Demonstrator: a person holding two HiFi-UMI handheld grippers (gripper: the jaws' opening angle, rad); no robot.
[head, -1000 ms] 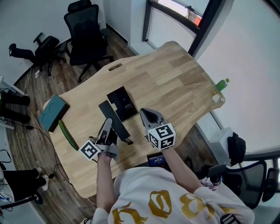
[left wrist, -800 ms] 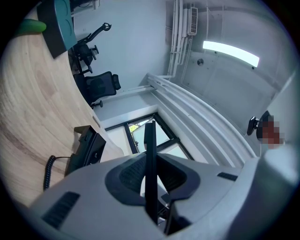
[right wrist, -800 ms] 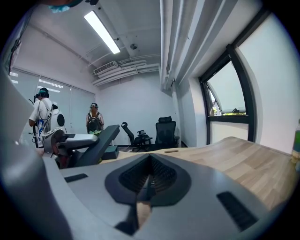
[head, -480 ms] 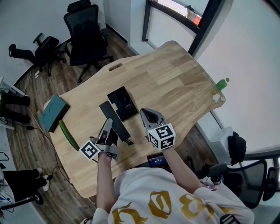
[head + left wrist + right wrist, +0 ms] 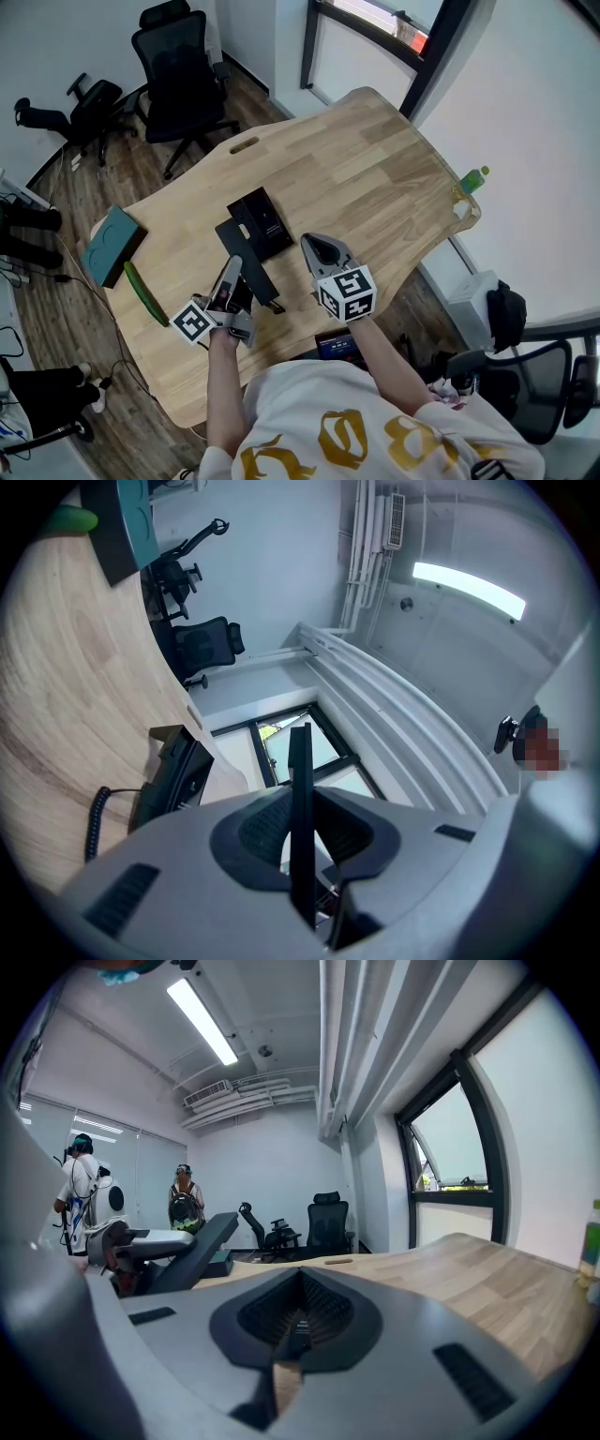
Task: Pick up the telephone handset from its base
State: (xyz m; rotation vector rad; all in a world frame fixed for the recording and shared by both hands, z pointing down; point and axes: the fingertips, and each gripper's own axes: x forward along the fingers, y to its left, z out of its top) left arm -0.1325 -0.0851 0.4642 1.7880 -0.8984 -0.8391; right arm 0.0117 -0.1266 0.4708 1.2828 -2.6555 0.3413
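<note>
The left gripper (image 5: 231, 277) clamps the black telephone handset (image 5: 253, 268), clear of its base (image 5: 263, 219) just beside; the right gripper (image 5: 322, 249), jaws together and empty, hovers alongside. A firm squeeze and slow lift should stop the coiled cord (image 5: 95, 819) dragging the base.

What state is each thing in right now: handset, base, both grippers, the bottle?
handset: off its base, gripped near one end.
telephone base: on the table, no handset on it.
left gripper: shut on the handset.
right gripper: shut, nothing between its jaws.
green bottle: upright at the table's edge.
</note>
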